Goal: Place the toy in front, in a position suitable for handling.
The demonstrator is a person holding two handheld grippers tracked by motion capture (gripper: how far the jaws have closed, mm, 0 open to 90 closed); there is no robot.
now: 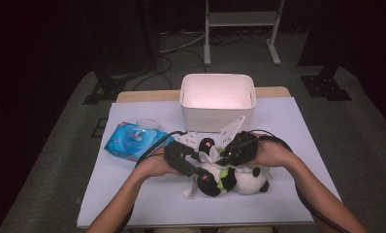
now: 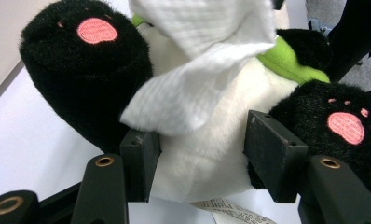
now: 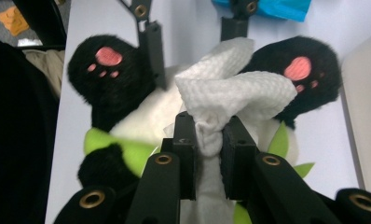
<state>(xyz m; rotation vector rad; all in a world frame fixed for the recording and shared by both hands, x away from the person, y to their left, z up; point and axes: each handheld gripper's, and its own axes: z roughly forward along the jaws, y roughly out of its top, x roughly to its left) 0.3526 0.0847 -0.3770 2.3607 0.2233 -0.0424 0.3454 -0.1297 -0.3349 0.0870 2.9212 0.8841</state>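
Observation:
A black-and-white plush panda [image 1: 247, 180] lies on its back near the table's front edge, its pink-soled feet up. My left gripper [image 1: 195, 164] comes from the left; in the left gripper view it [image 2: 204, 156] is shut on the panda's white belly [image 2: 193, 179], one pad on each side. From the right, my right gripper [image 1: 220, 156] meets it. Its jaws [image 3: 207, 135] pinch a crumpled white tissue [image 3: 230, 84] that rests on the belly between the two feet. The tissue [image 2: 197, 70] hangs just beyond the left jaws.
A white bin [image 1: 217, 97] stands at the back middle of the white table mat [image 1: 297, 145]. A blue wipes pack [image 1: 130, 141] lies to the left, close behind the left hand. Green leaves [image 2: 286, 60] sit at the panda's neck. A label [image 2: 230, 212] lies under it.

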